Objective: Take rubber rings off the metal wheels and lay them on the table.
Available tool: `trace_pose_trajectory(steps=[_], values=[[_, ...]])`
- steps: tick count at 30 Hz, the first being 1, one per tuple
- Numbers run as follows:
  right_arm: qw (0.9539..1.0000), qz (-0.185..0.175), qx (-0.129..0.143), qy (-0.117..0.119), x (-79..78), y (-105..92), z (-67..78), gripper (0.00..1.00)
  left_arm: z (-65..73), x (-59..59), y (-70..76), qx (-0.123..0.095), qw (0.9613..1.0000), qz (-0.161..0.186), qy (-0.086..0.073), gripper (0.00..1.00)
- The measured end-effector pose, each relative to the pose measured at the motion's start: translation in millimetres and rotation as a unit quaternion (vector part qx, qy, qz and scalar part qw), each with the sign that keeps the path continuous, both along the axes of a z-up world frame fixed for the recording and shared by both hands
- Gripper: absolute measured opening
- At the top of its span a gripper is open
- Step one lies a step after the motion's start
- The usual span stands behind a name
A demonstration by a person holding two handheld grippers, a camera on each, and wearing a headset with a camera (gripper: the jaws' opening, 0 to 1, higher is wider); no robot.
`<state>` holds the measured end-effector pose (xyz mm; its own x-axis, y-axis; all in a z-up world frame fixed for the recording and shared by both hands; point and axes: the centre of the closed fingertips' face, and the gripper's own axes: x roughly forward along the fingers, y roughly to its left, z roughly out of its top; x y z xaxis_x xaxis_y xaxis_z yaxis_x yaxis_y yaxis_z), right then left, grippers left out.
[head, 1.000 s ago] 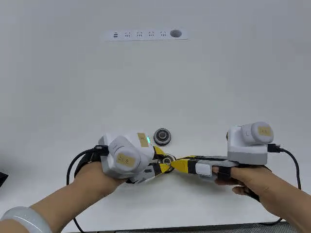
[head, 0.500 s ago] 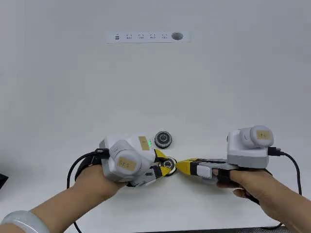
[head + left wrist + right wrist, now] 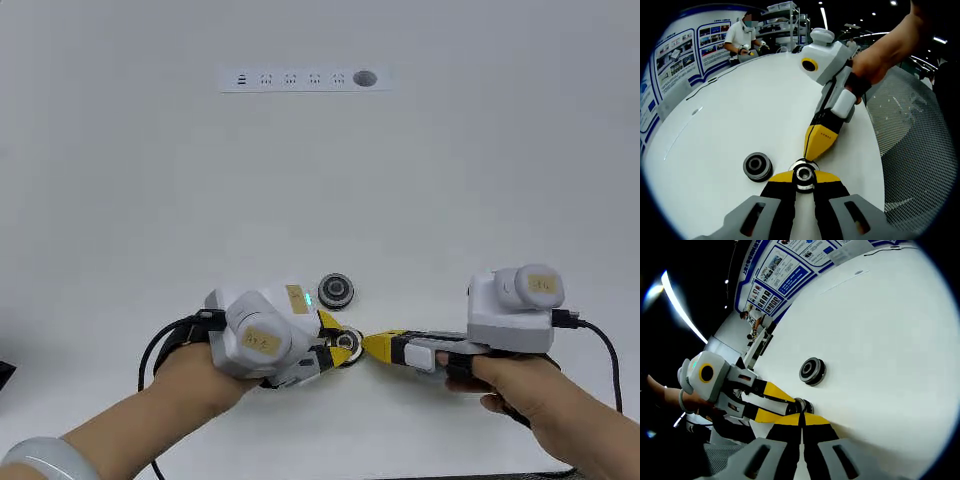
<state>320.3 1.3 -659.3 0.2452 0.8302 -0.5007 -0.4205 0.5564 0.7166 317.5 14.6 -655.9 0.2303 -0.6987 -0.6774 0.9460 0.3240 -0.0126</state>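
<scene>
1. White table [image 3: 320, 200]; power strip [image 3: 300, 78] at top centre of the head view.
2. Left gripper [image 3: 334, 340] sits at lower centre, jaws narrow, clamped on the held wheel [image 3: 804, 175] from both sides.
3. Right gripper [image 3: 372, 344] is at lower right, pointing left. Its jaws are pressed together and the tips touch the held wheel's rim. Can't tell whether they pinch a ring.
4. Loose wheel [image 3: 336, 290] lies flat on the table just above the grippers, apart from both, with a dark outer band.
5. Left gripper view gives the contact up close: the right gripper's yellow tips meet the held wheel at frame centre, with the loose wheel at lower left. It adds a person [image 3: 742, 32] and wall posters [image 3: 682, 55] at upper left.
6. Right gripper view: the left gripper's yellow jaws slant in from the left and flank the held wheel just above this view's own shut tips. The loose wheel is at centre.
</scene>
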Motion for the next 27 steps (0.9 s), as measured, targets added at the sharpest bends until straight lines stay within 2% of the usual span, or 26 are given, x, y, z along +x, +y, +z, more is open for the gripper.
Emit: trace_pose_trajectory(steps=[27], values=[[0.9996, -0.005, 0.023, 0.015, -2.2, 8.3, 8.2, 0.01, 1.1, -0.2, -0.5, 0.001, 1.0, -0.004, -0.001, 0.12]])
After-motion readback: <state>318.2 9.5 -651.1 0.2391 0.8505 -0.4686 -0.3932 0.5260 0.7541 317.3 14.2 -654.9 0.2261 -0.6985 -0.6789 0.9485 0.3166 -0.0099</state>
